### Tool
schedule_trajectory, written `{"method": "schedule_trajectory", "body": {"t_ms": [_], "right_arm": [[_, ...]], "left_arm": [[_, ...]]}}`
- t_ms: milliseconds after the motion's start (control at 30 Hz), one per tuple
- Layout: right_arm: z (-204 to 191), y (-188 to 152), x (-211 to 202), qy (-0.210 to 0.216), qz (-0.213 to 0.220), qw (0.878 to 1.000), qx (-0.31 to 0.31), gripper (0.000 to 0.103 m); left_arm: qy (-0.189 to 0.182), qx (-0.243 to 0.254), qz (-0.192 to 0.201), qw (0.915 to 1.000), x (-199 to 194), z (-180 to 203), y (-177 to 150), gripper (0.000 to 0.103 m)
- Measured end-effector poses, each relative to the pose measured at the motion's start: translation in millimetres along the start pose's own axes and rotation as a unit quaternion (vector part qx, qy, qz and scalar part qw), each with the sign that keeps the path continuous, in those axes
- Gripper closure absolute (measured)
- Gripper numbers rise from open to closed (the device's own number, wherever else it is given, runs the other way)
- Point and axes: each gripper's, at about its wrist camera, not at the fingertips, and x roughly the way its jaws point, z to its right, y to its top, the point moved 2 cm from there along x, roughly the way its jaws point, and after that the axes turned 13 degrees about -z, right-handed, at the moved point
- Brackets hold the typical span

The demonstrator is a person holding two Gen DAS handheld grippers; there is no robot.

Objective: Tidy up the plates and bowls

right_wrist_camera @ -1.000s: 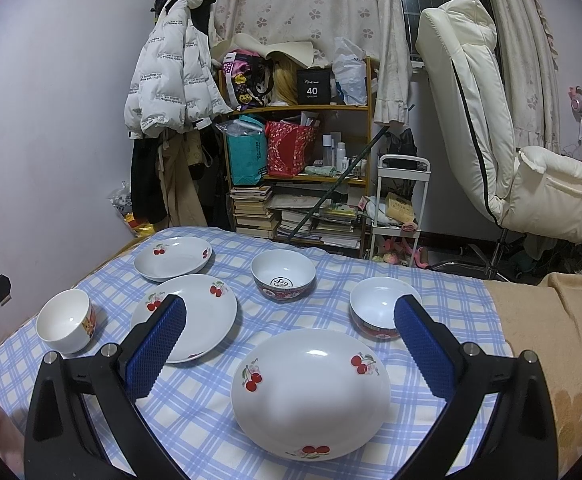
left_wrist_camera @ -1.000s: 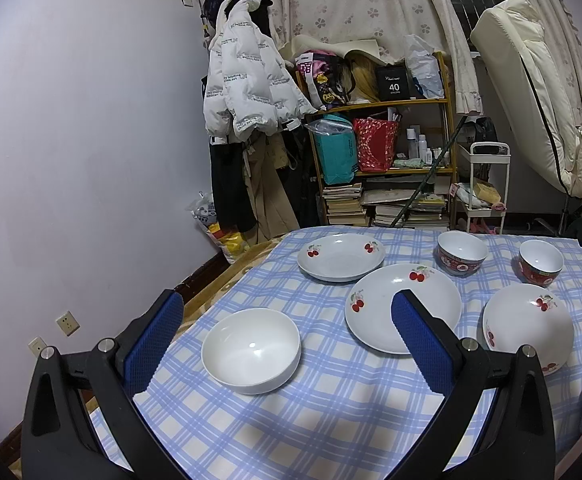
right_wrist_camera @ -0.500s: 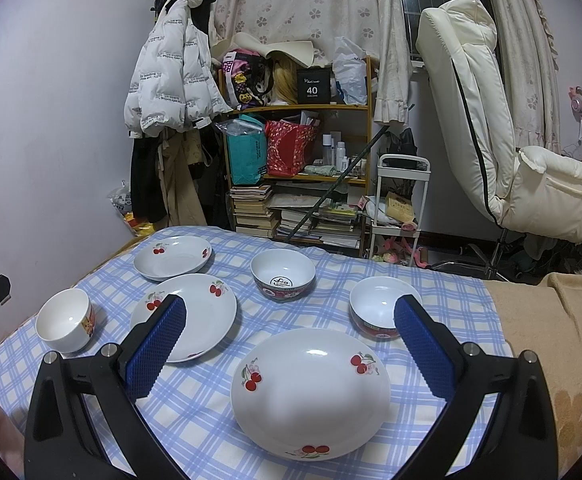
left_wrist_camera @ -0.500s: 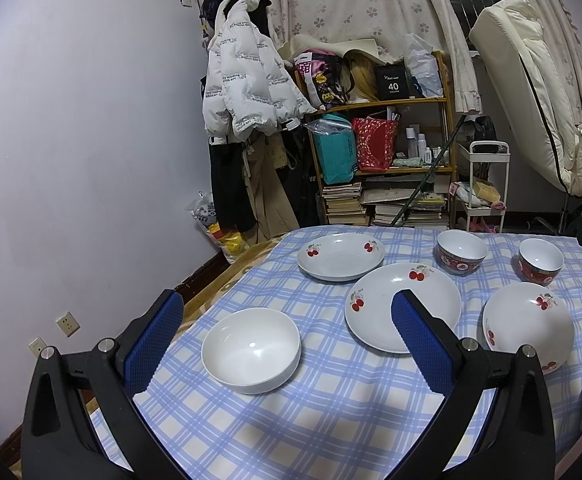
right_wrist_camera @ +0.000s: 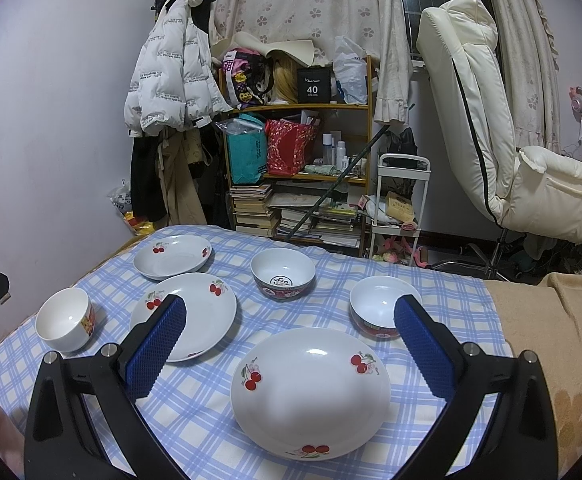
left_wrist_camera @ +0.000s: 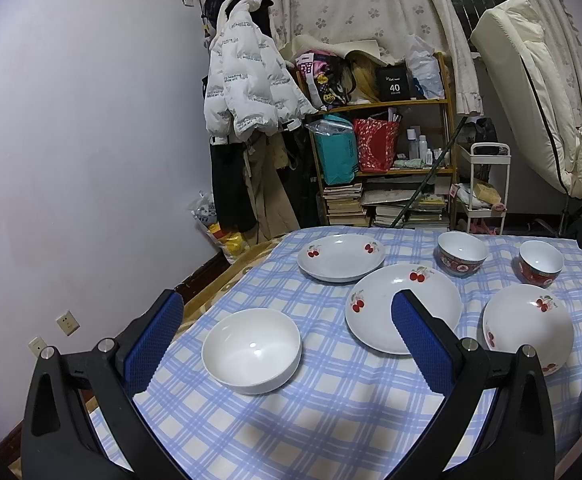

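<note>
— What finish am I seeing on the white bowl [left_wrist_camera: 251, 350]?
— I'm seeing glossy glazed ceramic, catching highlights. The checked cloth [left_wrist_camera: 331, 412] is looking matt and woven; my gripper pads [right_wrist_camera: 157, 346] are showing dimpled blue rubber.

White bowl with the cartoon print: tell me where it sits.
The white bowl stands at the table's left edge in the right wrist view, just left of the middle cherry plate.
</note>
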Motion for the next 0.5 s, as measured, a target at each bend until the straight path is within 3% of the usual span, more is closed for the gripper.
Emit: {"method": "schedule_trajectory", "body": {"t_ms": [500], "right_arm": [[0.4, 0.4, 0.0, 0.0, -0.001, 1.0, 0.0, 0.0]], "left_arm": [[-0.001, 0.0, -0.002, 1.0, 0.0, -0.2, 0.1, 0.001]]}}
